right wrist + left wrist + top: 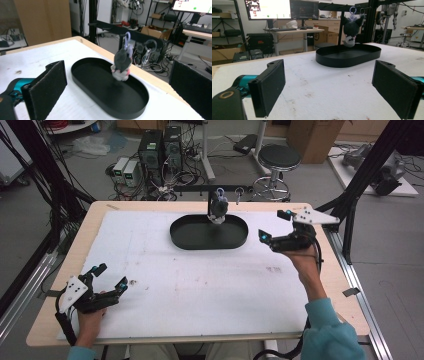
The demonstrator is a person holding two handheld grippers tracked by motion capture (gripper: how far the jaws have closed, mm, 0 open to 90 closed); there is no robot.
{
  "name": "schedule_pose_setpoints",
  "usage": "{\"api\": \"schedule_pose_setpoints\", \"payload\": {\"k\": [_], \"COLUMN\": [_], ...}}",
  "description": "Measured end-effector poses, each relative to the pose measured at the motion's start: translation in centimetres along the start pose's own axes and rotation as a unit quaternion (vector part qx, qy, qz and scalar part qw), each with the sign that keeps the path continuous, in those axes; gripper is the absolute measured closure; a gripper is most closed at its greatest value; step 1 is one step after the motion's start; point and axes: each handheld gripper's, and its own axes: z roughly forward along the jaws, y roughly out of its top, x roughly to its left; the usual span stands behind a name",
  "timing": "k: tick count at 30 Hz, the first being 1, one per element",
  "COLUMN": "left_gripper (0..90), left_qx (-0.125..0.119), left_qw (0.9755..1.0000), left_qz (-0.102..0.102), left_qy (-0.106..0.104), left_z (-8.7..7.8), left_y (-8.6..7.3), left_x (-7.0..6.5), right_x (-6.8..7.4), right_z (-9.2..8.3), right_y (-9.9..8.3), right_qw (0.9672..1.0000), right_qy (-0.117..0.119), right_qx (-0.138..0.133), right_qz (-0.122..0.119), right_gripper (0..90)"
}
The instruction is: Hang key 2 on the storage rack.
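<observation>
A small dark grey and white plush toy (218, 209) hangs by a purple ring from a black bar (200, 187), just above the far rim of a black oval tray (190, 240). My right gripper (273, 225) hovers open to the right of the tray, nothing between its jaws. In the right gripper view the plush toy (122, 63) dangles over the tray (82, 77) ahead of the gripper (117, 90). My left gripper (111, 276) rests open near the table's front left corner. The left gripper view looks past the gripper (329, 87) to the tray (342, 62) and the plush toy (350, 31) far off.
A white mat (200, 285) covers the wooden table. A second, empty clip (148, 47) hangs on the bar beside the toy. Black frame posts (350, 215) stand at the right edge. Beyond the table are a stool (279, 157) and computer cases (160, 150).
</observation>
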Motion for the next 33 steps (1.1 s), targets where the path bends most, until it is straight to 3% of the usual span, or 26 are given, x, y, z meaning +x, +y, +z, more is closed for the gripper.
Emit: {"api": "schedule_pose_setpoints", "payload": {"k": [8, 12, 20, 25, 32, 33], "left_gripper": [12.0, 12.0, 12.0, 12.0, 12.0, 12.0], "left_qx": [-0.001, 0.000, -0.001, -0.002, -0.002, -0.003], "left_qw": [1.0000, 1.0000, 1.0000, 1.0000, 1.0000, 1.0000], "left_qz": [0.001, 0.000, 0.003, 0.003, 0.004, 0.004], "left_qy": [0.000, 0.000, 0.000, 0.000, 0.000, 0.000], "left_z": [0.0, 0.0, 0.0, 0.0, 0.0, -0.1], "left_y": [0.0, 0.0, 0.0, 0.0, 0.0, 0.0], "left_x": [0.0, 0.0, -0.1, -0.1, -0.1, -0.1], "right_x": [2.9, 3.5, 4.0, 4.2, 4.4, 4.3], "right_z": [-2.8, -3.8, -4.3, -3.7, -3.7, -3.7], "right_y": [-6.0, -9.2, -13.2, -14.8, -14.9, -14.9], "right_qw": [0.9992, 0.9984, 0.9970, 0.9978, 0.9973, 0.9973], "right_qy": [-0.005, -0.014, -0.043, -0.042, -0.046, -0.049], "right_qx": [-0.039, -0.055, -0.065, -0.049, -0.054, -0.055], "right_qz": [-0.009, 0.004, 0.004, 0.013, 0.015, 0.007], "right_gripper": [0.6, 0.6, 0.6, 0.6, 0.6, 0.6]}}
